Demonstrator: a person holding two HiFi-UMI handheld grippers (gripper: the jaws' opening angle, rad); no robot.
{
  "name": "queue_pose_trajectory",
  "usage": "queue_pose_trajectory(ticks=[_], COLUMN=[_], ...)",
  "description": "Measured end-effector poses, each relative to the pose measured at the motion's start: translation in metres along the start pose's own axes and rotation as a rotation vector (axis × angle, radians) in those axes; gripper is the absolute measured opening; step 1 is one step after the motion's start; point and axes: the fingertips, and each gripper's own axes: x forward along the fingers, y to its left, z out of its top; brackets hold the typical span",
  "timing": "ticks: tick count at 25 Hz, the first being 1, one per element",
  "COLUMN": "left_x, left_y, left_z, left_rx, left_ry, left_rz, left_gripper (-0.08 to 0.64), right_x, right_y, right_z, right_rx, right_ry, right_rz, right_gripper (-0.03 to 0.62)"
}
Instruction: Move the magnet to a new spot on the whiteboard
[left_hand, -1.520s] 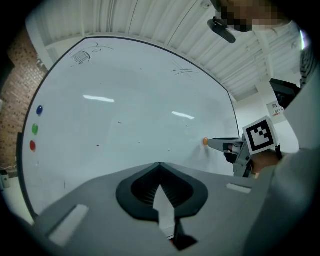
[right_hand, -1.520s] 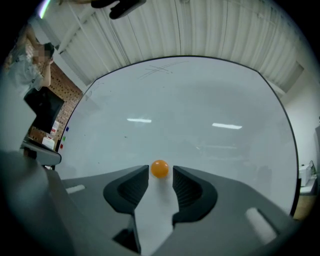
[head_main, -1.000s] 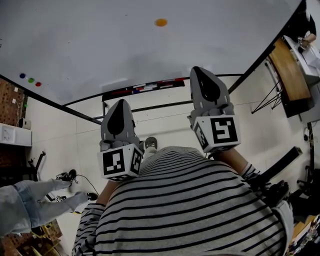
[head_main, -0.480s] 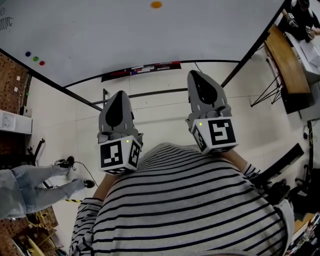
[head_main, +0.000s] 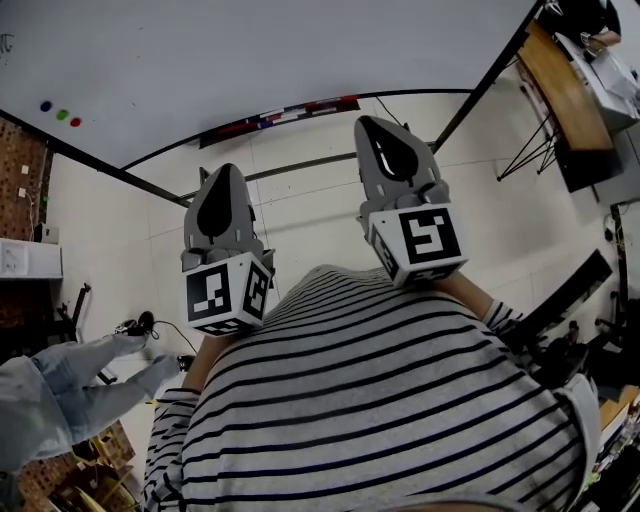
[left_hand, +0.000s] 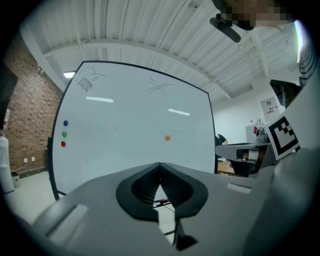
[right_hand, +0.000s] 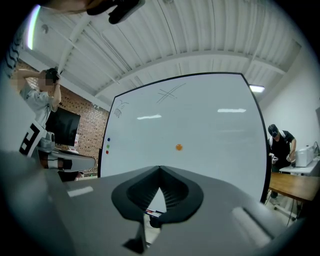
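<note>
A small orange magnet (left_hand: 167, 138) sticks to the middle of the big whiteboard (left_hand: 125, 125), well ahead of both grippers. The right gripper view shows the same orange magnet (right_hand: 179, 147) just above the jaw tips. The head view does not show it; only the whiteboard's lower part (head_main: 250, 60) appears there. My left gripper (head_main: 222, 168) and right gripper (head_main: 372, 120) are held side by side at chest height, pointing at the board and well short of it. Both are shut, with nothing between their jaws. Left gripper (left_hand: 159, 164) and right gripper (right_hand: 159, 167) tips meet in a point.
Blue, green and red magnets (head_main: 61, 114) sit at the board's left edge. A tray with markers (head_main: 280, 115) runs under the board. A wooden table (head_main: 560, 85) stands at the right, with a person (right_hand: 280, 142) beside it. Another person's jeans leg (head_main: 70, 385) is at the left.
In the head view the board has slid up and the orange magnet has gone off the top edge. Both grippers sit higher and slightly further left in the frame, still shut.
</note>
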Motion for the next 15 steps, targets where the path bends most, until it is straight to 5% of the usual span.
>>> queue_pose_trajectory(ticks=[15], left_x=[-0.005], left_y=[0.013], left_z=[0.001], left_rx=[0.009], left_ry=[-0.01], left_rz=[-0.038], left_gripper=[0.015], right_x=[0.001], right_y=[0.026], right_z=[0.006], right_rx=[-0.018], right_ry=[0.003], right_rz=[-0.019], right_gripper=[0.0])
